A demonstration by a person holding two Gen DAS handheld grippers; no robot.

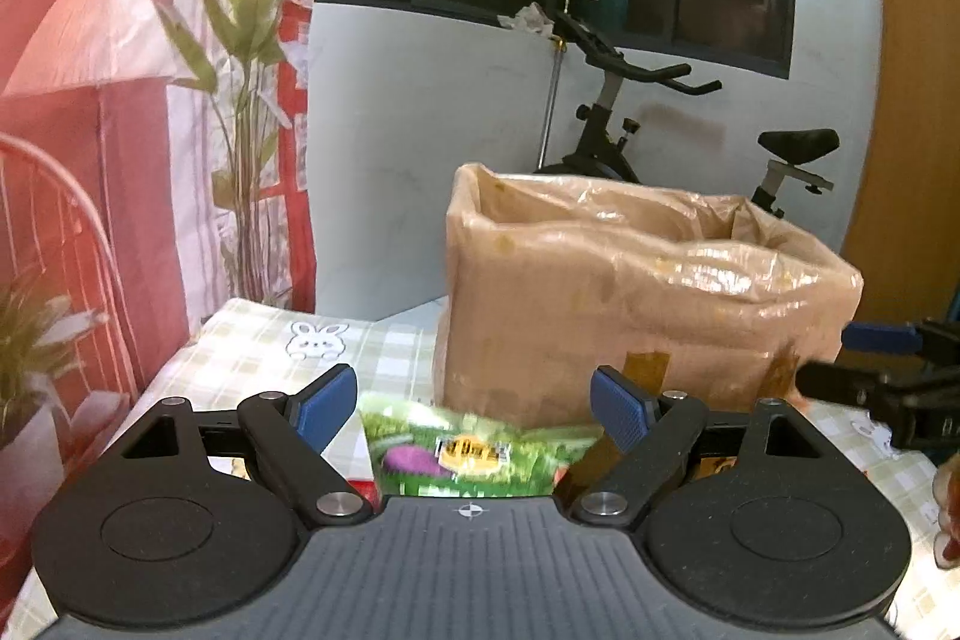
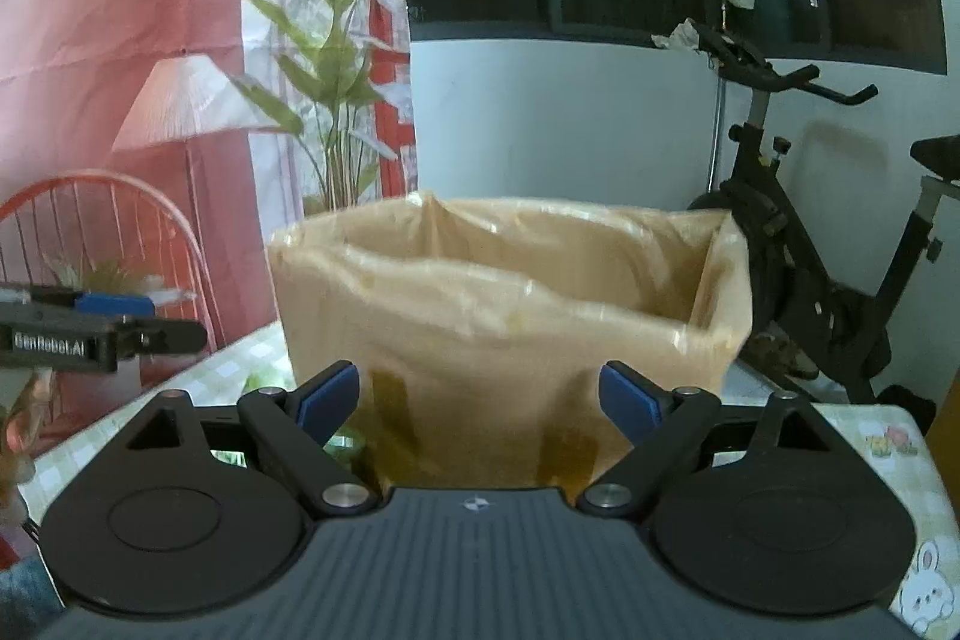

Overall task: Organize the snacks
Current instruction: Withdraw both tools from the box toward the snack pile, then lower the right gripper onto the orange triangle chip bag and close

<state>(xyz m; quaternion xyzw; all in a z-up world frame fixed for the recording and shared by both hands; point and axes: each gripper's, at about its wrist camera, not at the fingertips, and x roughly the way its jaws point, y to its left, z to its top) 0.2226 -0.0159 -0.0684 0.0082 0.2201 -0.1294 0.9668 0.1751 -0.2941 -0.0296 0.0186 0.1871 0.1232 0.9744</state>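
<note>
A green snack packet [image 1: 474, 451] lies on the checked tablecloth [image 1: 258, 352], just below and between the blue pads of my left gripper [image 1: 474, 403], which is open and touches nothing. Behind it stands a tall cardboard box [image 1: 630, 298] wrapped in clear plastic, open at the top. In the right wrist view the same box [image 2: 510, 316] fills the middle, close ahead of my right gripper [image 2: 480, 397], which is open with nothing between its fingers. A bit of green packet [image 2: 345, 443] shows by its left finger. Each gripper appears at the edge of the other's view.
A red wire chair [image 2: 120, 232] and a potted plant [image 2: 336, 100] stand left of the table by a red curtain. An exercise bike [image 2: 810, 244] is behind the box on the right. The tablecloth [image 2: 888, 466] shows beside the box.
</note>
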